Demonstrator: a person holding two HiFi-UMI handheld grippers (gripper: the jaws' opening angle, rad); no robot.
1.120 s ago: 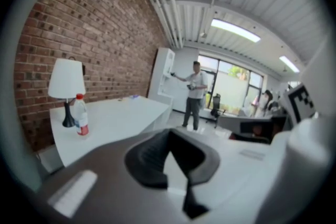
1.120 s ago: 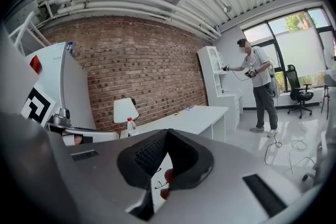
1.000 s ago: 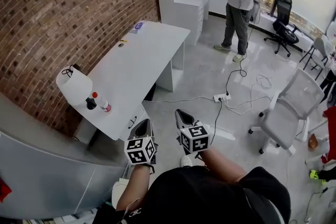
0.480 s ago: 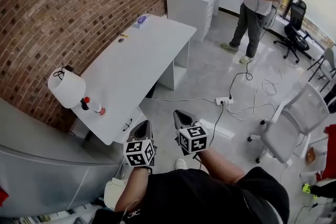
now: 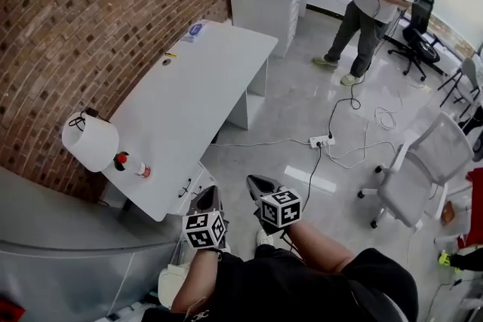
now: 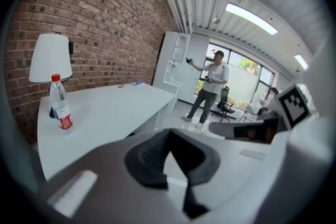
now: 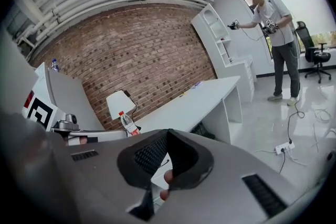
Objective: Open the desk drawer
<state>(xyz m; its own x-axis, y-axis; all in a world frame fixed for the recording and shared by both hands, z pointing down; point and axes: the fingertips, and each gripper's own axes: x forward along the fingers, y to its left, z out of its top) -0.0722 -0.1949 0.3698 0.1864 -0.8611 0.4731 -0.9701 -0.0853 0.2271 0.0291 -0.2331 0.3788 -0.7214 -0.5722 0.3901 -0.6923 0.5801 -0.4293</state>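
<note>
Both hands are sinking closer to the desk [image 5: 198, 83], with the left gripper [image 5: 208, 197] and right gripper [image 5: 259, 185] clenched empty, nearing the shut, untouched drawer [image 5: 195, 182] under its near end.

The white surface [image 5: 200, 98] is carrying a white-shaded lamp [image 5: 90, 141] and a red-capped bottle [image 5: 133, 166] standing upright just beside it at the near end and a small blue-printed item [image 5: 195, 31] at the far end, while the glossy floor [image 5: 294, 98] is bearing a power strip [image 5: 321, 140] and loose cables [image 5: 377, 117].
</note>
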